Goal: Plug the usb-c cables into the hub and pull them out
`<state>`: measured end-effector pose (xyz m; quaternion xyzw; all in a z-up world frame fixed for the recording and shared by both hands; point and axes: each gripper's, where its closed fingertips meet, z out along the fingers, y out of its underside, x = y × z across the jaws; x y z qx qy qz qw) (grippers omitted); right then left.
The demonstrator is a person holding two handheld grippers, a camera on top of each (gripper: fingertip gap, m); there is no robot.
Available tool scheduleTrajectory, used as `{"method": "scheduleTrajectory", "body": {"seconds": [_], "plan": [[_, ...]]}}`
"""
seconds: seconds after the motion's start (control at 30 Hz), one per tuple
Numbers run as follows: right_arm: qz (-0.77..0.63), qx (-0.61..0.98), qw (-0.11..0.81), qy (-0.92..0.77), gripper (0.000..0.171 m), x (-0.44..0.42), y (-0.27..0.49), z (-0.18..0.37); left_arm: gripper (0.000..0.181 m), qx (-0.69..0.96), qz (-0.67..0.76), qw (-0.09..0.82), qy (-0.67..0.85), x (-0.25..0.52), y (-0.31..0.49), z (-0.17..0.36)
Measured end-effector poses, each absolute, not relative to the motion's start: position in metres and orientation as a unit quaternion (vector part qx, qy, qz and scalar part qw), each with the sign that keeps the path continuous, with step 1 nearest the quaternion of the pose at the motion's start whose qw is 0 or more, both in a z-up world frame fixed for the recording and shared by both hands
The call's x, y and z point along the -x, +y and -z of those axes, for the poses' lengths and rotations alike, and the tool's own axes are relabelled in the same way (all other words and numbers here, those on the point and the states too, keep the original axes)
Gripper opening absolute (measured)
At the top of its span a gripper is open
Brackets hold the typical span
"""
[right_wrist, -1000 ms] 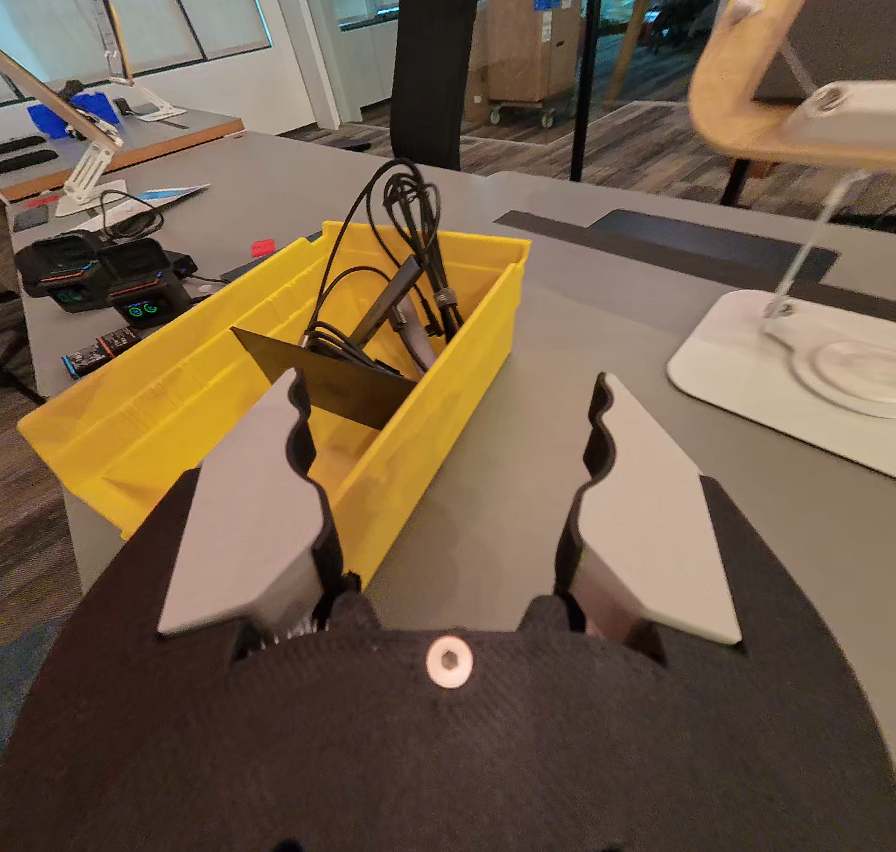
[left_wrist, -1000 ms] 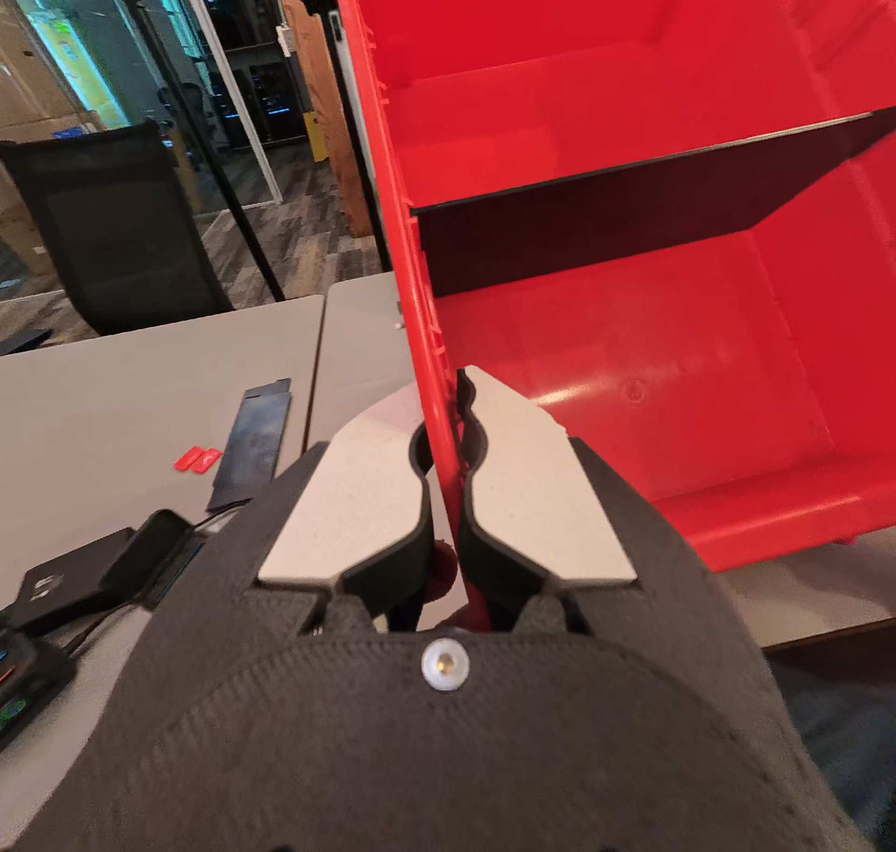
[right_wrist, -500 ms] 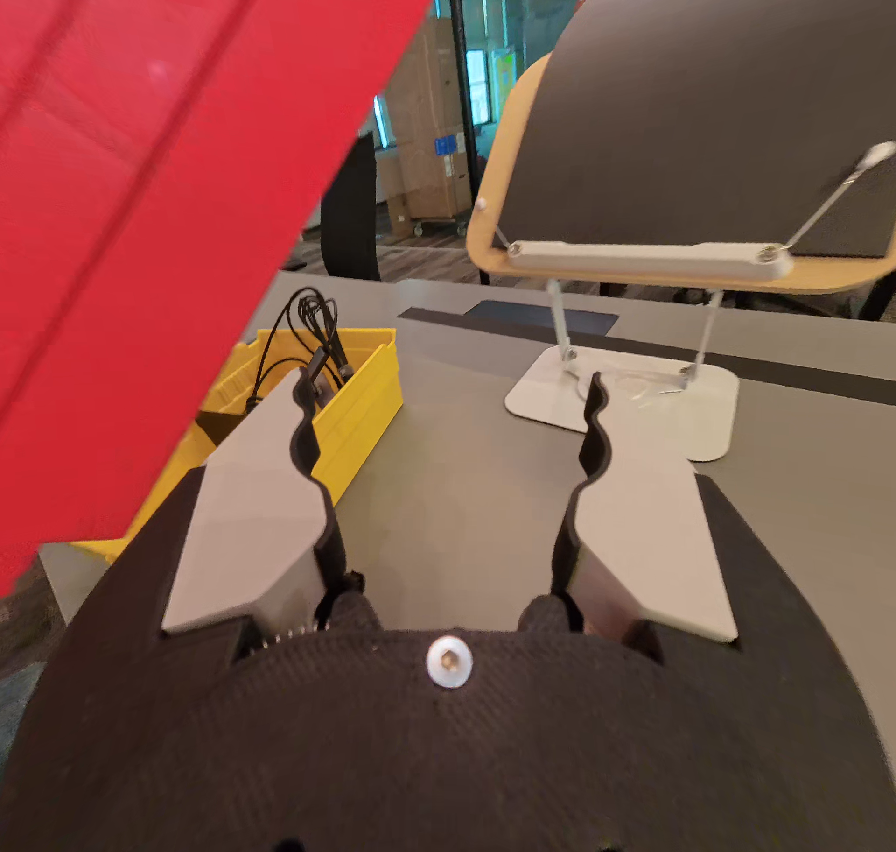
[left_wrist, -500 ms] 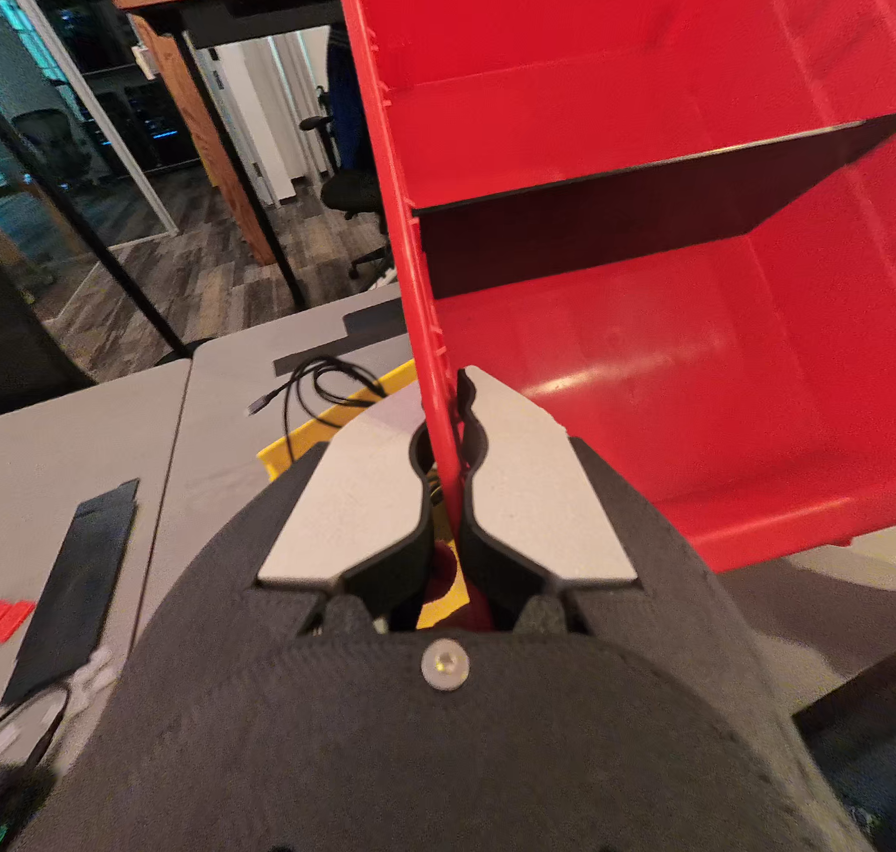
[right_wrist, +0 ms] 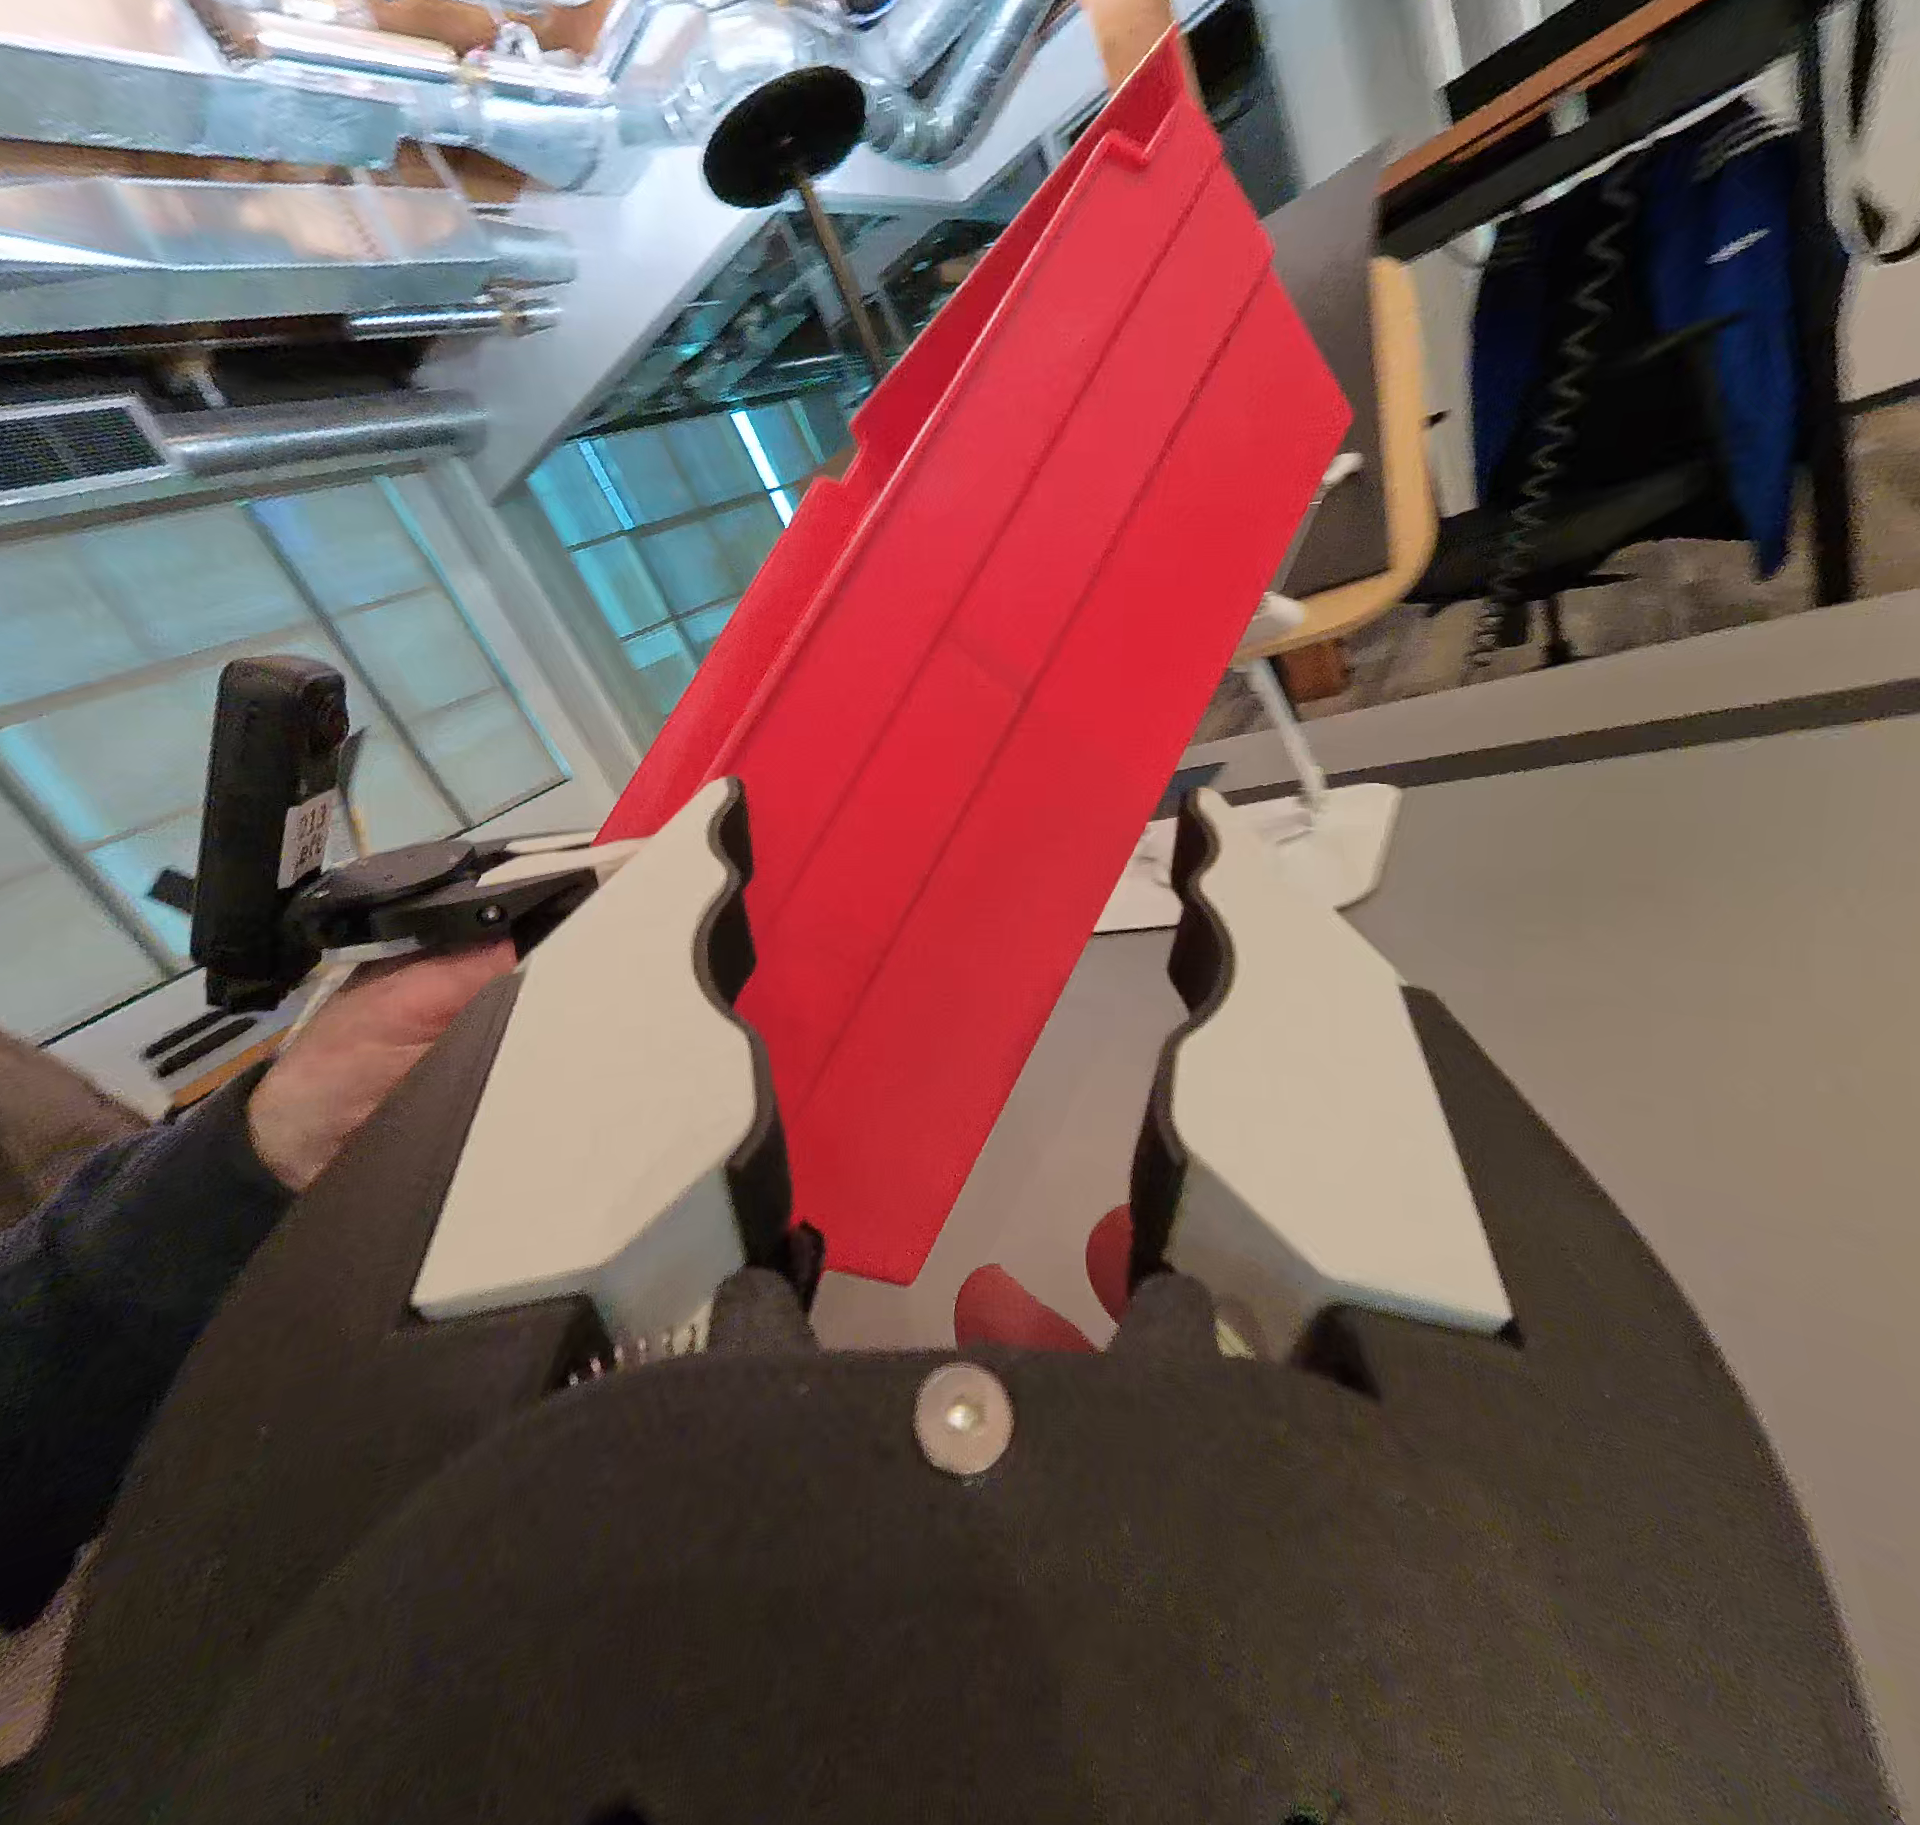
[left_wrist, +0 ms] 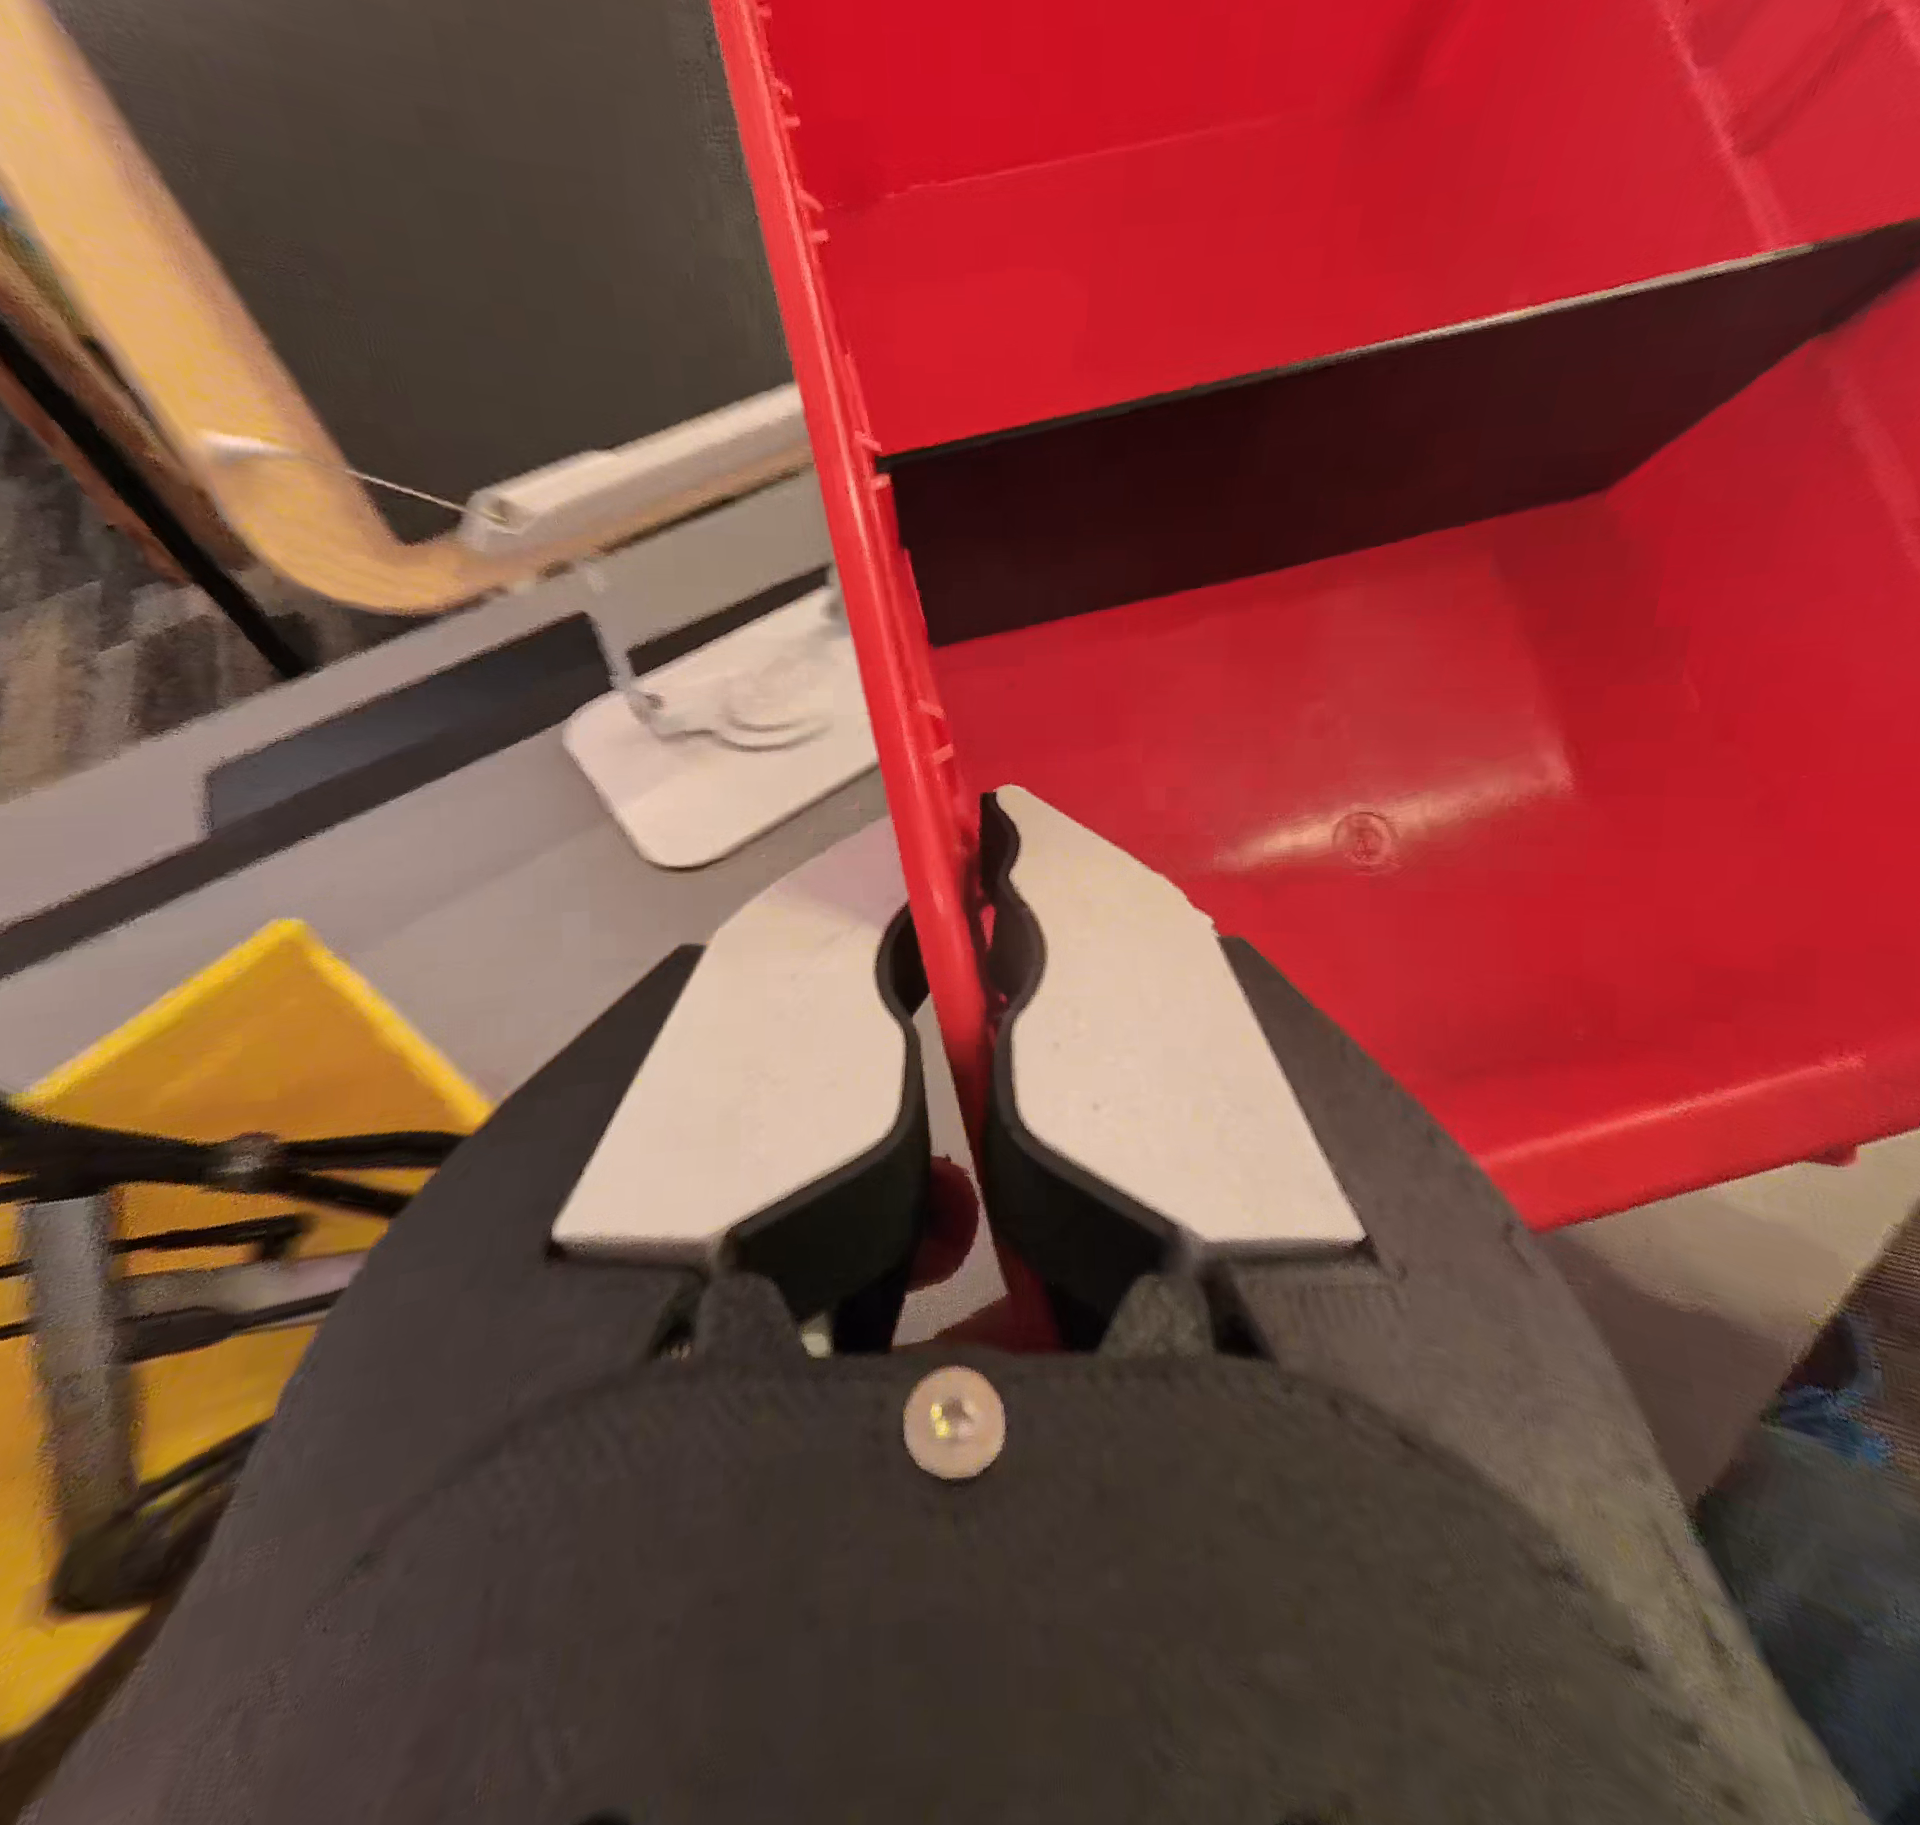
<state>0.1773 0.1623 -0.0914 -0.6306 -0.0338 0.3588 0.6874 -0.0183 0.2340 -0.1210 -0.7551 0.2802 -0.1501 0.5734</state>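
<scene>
Holding a red bin [left_wrist: 1351, 840] aloft by its left side wall, our left tool [left_wrist: 951, 954] has its two fingers pressed together on that thin wall, one finger outside and one inside. The bin is tilted, its open side facing us; a black divider [left_wrist: 1351, 456] crosses it, and both compartments that we can see hold nothing. Its long axis runs away from the left tool, up and to the far right.

In the right wrist view we see the same bin from outside, its ribbed wall [right_wrist: 1039, 632] slanting up between the fingers of our right tool [right_wrist: 961, 944]. Those fingers are spread wide and touch nothing that we can make out; the bin's near lower corner sits low in the gap, just beside the left finger. The left tool [right_wrist: 540, 876] shows at the left of this view, gripped by a hand [right_wrist: 374, 1037].

The cables [left_wrist: 208, 1162], dark and bundled, lie in a yellow bin [left_wrist: 260, 1048] on the grey table [left_wrist: 468, 892], near and to the left of the left tool. A grey bar-shaped thing [left_wrist: 78, 1380] among them may be the hub; blur prevents certainty. A white stand base [left_wrist: 717, 767] rests farther off on the table.

We judge that no plugging has begun. The free right tool is the likelier one to reach the cables.
</scene>
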Motion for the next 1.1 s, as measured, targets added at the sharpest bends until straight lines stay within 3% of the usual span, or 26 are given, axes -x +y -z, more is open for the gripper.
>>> {"method": "scheduleTrajectory", "body": {"seconds": [0.3, 0.67, 0.83, 0.9, 1.0, 1.1], "plan": [[-0.38, 0.651, 0.654, 0.062, 0.075, -0.268, 0.165, 0.14, 0.006, 0.799, 0.231, 0.482, 0.277, -0.08, 0.222, 0.205], [-0.329, 0.723, 0.599, 0.1, 0.052, -0.328, 0.169, 0.194, 0.011, 0.814, 0.25, 0.429, 0.302, -0.124, 0.208, 0.247], [-0.282, 0.746, 0.595, 0.099, 0.06, -0.339, 0.162, 0.205, 0.018, 0.806, 0.255, 0.434, 0.313, -0.126, 0.204, 0.25], [-0.265, 0.75, 0.599, 0.092, 0.078, -0.34, 0.157, 0.203, 0.026, 0.799, 0.281, 0.421, 0.326, -0.131, 0.198, 0.247], [-0.264, 0.751, 0.603, 0.048, 0.094, -0.322, 0.147, 0.193, 0.049, 0.775, 0.368, 0.379, 0.346, -0.144, 0.175, 0.236], [-0.202, 0.792, 0.576, -0.017, 0.099, -0.3, 0.142, 0.198, 0.067, 0.765, 0.417, 0.333, 0.359, -0.143, 0.159, 0.223]]}}
